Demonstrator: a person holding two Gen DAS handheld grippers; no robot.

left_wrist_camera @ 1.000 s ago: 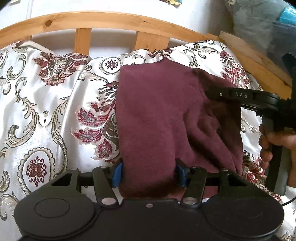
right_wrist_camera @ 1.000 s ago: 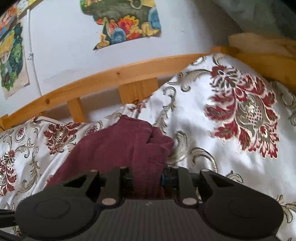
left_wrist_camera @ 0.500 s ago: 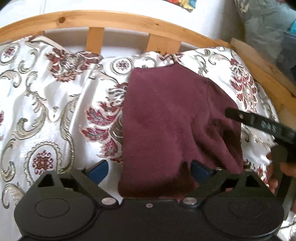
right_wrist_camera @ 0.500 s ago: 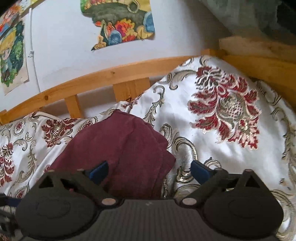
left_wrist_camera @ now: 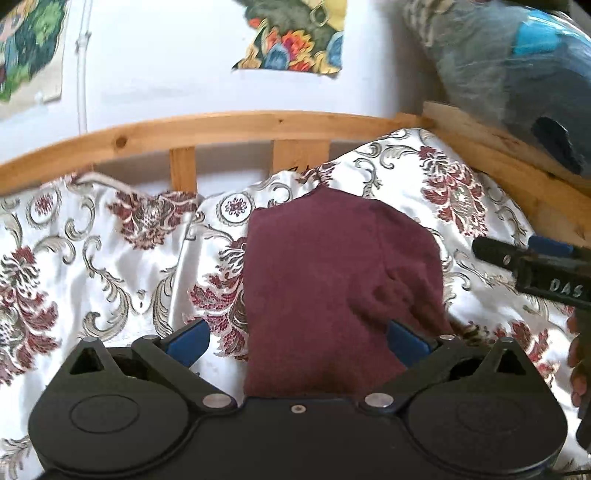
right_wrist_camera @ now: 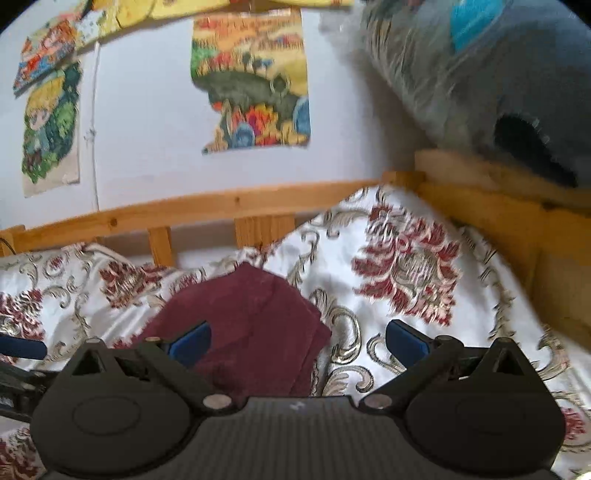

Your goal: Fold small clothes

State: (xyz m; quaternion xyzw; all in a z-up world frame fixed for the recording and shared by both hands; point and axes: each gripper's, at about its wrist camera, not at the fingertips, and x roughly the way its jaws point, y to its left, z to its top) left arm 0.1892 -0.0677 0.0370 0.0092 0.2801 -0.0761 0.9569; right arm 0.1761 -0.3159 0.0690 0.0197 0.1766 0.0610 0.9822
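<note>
Spreading wide, both claws, left claw and right claw, hold nothing; only the left view shows the maroon garment whole.

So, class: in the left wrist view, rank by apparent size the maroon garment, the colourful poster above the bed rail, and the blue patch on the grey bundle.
1. maroon garment, clearly largest, though nearest the camera.
2. colourful poster, partly cropped by the frame.
3. blue patch, smallest.

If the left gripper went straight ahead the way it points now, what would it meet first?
Most likely the maroon garment: it lies on the patterned bedspread directly ahead, between the open fingers of the left gripper. Beyond it stands the wooden bed rail. Depth is uncertain.
</note>
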